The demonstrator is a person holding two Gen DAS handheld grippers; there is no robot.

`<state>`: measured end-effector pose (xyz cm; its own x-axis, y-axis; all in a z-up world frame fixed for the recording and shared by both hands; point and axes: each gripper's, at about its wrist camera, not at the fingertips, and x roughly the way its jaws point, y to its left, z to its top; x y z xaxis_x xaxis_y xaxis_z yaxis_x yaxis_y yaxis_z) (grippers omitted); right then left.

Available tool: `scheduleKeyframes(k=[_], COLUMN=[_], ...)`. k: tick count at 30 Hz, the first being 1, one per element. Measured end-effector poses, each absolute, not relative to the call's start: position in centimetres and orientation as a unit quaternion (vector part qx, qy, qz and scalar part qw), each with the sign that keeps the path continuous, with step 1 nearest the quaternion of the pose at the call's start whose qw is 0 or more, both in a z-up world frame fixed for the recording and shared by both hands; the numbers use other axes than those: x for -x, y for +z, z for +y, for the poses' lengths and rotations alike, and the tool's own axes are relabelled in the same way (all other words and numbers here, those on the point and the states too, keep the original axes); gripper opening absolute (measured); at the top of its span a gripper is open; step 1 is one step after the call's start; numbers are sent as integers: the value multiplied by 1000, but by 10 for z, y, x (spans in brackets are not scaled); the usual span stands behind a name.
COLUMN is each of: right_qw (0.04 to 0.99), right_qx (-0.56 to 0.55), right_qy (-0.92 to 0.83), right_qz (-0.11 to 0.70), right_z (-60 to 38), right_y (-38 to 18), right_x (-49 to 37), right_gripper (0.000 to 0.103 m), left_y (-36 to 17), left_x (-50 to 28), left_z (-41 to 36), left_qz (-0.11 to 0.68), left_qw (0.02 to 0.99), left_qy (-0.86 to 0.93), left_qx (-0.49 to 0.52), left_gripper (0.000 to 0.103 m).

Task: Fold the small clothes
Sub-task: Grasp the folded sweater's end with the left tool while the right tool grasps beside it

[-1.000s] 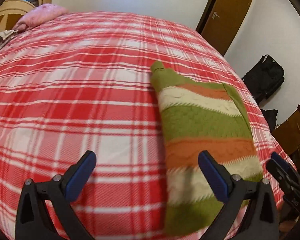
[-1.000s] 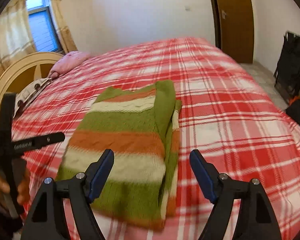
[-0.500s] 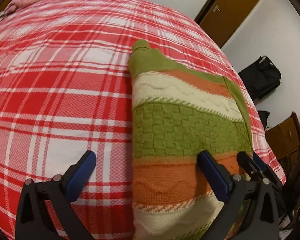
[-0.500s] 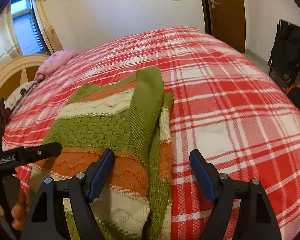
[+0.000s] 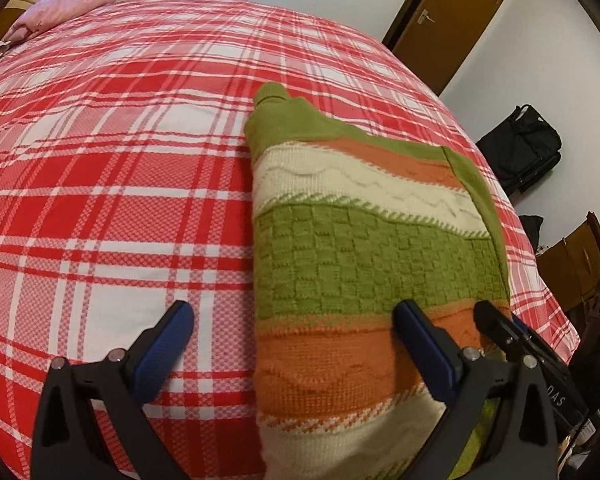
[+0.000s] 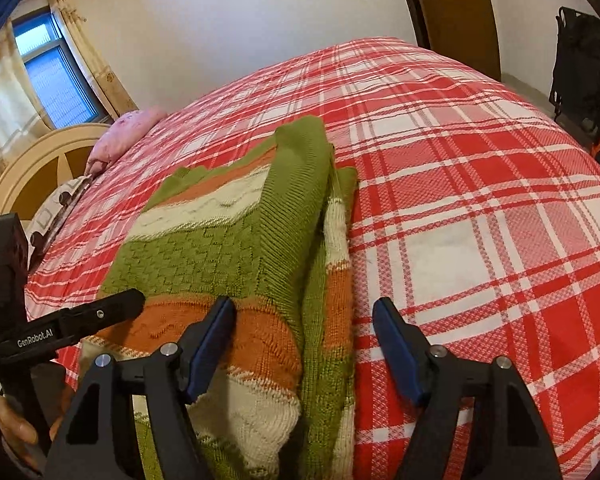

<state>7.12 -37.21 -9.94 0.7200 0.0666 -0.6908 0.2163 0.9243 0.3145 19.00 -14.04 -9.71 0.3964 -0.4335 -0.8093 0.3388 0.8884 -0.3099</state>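
A small knitted sweater [image 5: 364, 264] with green, orange and cream stripes lies partly folded on the red plaid bed [image 5: 112, 184]; its sides are turned in over the body. It also shows in the right wrist view [image 6: 236, 256]. My left gripper [image 5: 296, 336] is open, low over the sweater's left edge, one finger over the bedspread and one over the orange stripe. My right gripper [image 6: 304, 340] is open over the sweater's right folded edge. The left gripper's body [image 6: 60, 328] shows at the left of the right wrist view.
A pink pillow [image 5: 64, 4] and a wooden headboard [image 6: 32, 168] are at the bed's far end. A brown door [image 5: 452, 20] and a black bag [image 5: 520, 148] stand by the wall on the right. A window with curtains [image 6: 52, 76] is behind the headboard.
Both grippers have come down and forward over the near end of the sweater, which now fills more of both views. Both stay open.
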Motion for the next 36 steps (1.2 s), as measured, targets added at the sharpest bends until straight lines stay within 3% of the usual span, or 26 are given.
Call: scheduleKeyframes(k=[5,6,7,8,9,17,28,32,36], right_qw=[905,904,903,901,901,894,898,909,918], right_qx=[-179,-180,-188,-193,-190,-241,-250,-204,-163], right_qy=[-38,-34,-19,-8,-11,0,-3,-14,-27], right_qz=[384,386,387,388,389,377,363,362,360], right_z=[-370,-371,-371,-370,-370,-384,-379,-363,-350], right_y=[-95,-94,-93,-92,-91,-101,-106,-102,-95], right_x=[-72,-72,-71,-71,-72,-69,-73,-73,-72], right_gripper=[72,66,54,52,52,58,62,50,35], left_y=[-97,-98,-97,-96,-95,-106,-104,-103,-98], left_x=[-190,-190,-190,-189,-189,-198,-193,-187,-183], left_z=[-140,-139,-139,-138,-137,-123,-132,-138,-143], left_qz=[499,499,498,498,502,523,510,500,490], left_qw=[833,832,829,824,811,782,799,812,821], left_qy=[-235,-238,-248,-262,-287,-295,-285,-276,-273], left_qx=[49,51,57,67,89,165,142,122,108], left_gripper=[102,99,89,81,62,65,64,62,51])
